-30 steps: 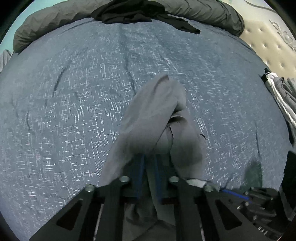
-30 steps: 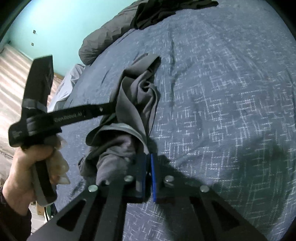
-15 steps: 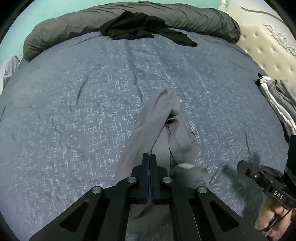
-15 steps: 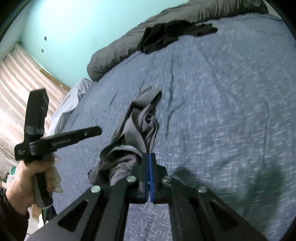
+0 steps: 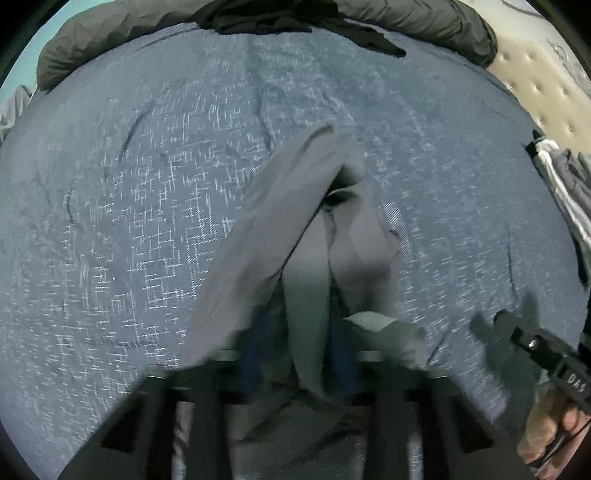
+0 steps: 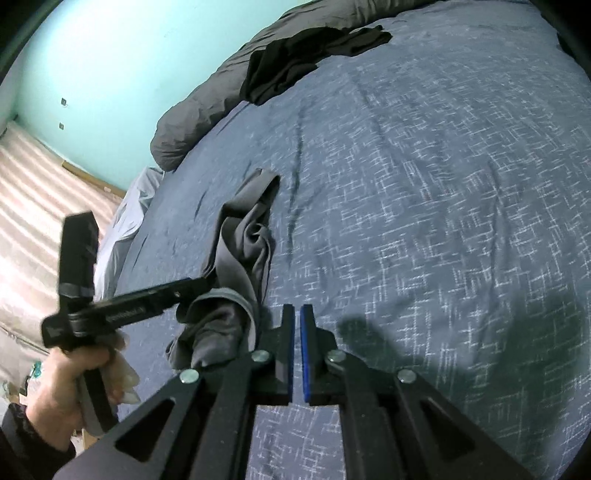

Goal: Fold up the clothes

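A grey garment (image 5: 295,229) lies bunched in a long ridge on the blue patterned bedspread (image 5: 129,221). My left gripper (image 5: 295,354) is open, its blue pads either side of a fold of the garment's near end; the view is blurred. In the right wrist view the garment (image 6: 243,243) lies left of my right gripper (image 6: 297,321), which is shut and empty just above the bedspread (image 6: 443,184). The left gripper's black fingers (image 6: 155,299) reach into the garment's near end.
A black garment (image 5: 280,18) lies on a rolled dark grey duvet (image 5: 424,18) at the far edge. More clothes (image 5: 561,177) lie at the right by the tufted headboard (image 5: 535,74). A teal wall (image 6: 110,55) and floor are to the left.
My left gripper has opened and dropped down over the garment's near end. My right gripper has stayed shut and moved clear to the right of the garment.
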Demonstrator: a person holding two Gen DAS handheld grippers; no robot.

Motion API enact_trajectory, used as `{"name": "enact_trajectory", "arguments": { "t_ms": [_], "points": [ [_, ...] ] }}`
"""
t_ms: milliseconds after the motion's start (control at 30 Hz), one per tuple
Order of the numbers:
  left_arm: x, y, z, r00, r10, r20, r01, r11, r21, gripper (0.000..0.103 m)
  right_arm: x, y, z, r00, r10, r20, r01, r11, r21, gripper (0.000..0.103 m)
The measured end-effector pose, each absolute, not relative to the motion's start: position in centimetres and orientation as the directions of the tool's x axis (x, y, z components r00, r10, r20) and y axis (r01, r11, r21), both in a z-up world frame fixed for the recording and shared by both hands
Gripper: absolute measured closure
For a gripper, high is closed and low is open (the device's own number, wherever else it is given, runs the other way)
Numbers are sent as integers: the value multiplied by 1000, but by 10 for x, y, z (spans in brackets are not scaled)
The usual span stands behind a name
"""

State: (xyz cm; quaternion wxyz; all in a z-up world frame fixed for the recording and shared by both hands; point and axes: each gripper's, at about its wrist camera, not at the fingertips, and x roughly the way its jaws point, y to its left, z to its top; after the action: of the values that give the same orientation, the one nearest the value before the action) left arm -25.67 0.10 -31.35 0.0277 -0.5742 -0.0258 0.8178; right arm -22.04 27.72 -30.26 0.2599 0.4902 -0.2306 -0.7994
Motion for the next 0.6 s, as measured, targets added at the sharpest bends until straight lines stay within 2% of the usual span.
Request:
{"name": "enact_trajectory", "arguments": {
  "t_ms": [200,233,267,333,600],
  "points": [
    [-232,-20,-282,-439,65,-896,12,-997,-78,102,-219,263,-306,-341,-669,-660,215,-739,638,98],
    [-228,-25,-276,-450,62,-891,19,-997,-78,102,-218,258,-307,-327,-676,-660,220,-734,643,91],
    [-223,-30,-271,-459,58,-886,26,-997,-79,102,-216,253,-310,-311,-680,-664,224,-731,644,75],
    [-215,-39,-266,-471,50,-881,44,-996,-79,102,-213,244,-315,-282,-685,-671,228,-728,647,55],
    [-193,-70,-262,-492,45,-870,93,-990,-104,102,-209,209,-328,-226,-686,-691,248,-727,640,54]
  ]
}}
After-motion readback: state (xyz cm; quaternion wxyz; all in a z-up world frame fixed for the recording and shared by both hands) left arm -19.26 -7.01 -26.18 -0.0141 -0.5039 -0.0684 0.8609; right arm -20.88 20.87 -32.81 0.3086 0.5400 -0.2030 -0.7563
